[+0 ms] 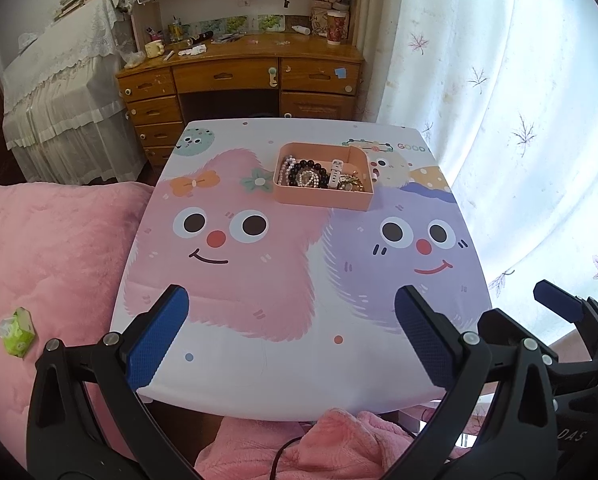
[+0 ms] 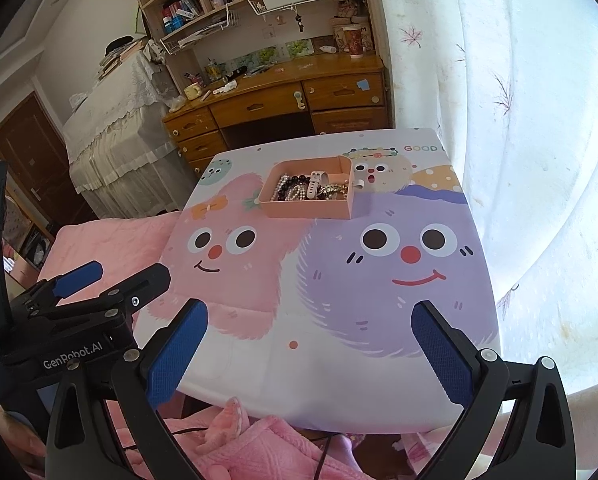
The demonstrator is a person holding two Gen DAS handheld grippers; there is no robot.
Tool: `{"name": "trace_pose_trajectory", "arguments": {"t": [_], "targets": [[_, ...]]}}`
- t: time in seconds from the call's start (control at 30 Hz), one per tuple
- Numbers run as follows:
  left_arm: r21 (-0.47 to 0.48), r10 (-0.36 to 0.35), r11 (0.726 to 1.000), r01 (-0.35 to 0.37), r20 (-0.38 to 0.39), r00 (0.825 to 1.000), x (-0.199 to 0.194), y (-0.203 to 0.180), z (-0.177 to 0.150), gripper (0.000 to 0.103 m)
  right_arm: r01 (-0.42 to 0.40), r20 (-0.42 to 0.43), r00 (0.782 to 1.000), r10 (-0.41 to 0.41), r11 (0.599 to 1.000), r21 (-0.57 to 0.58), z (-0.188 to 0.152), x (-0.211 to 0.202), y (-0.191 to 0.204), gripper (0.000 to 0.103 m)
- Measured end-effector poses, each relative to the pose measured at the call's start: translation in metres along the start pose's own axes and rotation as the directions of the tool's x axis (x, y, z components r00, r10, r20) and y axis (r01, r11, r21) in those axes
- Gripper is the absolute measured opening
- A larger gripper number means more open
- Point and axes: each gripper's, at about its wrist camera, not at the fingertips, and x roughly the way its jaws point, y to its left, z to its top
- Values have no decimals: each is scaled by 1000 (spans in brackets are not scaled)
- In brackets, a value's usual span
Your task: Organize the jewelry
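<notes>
A peach box (image 1: 323, 197) (image 2: 307, 209) stands on the far half of the cartoon-printed table (image 1: 259, 364) (image 2: 319, 376). In it lie pearl strands (image 1: 285, 169), dark bead bracelets (image 1: 307, 166), a white watch (image 1: 335, 172) (image 2: 314, 187) and gold pieces (image 1: 351, 182) (image 2: 333, 190). My left gripper (image 1: 291, 304) is open and empty above the table's near edge. My right gripper (image 2: 311, 320) is open and empty, also at the near edge, just right of the left one. Each gripper shows at the side of the other's view.
A pink blanket (image 1: 47, 248) lies left of the table with a green tissue pack (image 1: 16, 332) on it. Pink cloth and a black cable (image 1: 283, 456) lie below the near edge. A wooden desk (image 1: 239, 76) stands behind the table, a white curtain (image 1: 519, 120) on the right.
</notes>
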Motion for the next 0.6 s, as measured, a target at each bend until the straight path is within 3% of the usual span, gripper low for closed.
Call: {"name": "trace_pose_trajectory", "arguments": {"t": [0.6], "targets": [[-13,2,1000,-3,-31,1000,9,3,-2,102,-4,-4,1000,4,1000,-27,7,3,-1,103]]}}
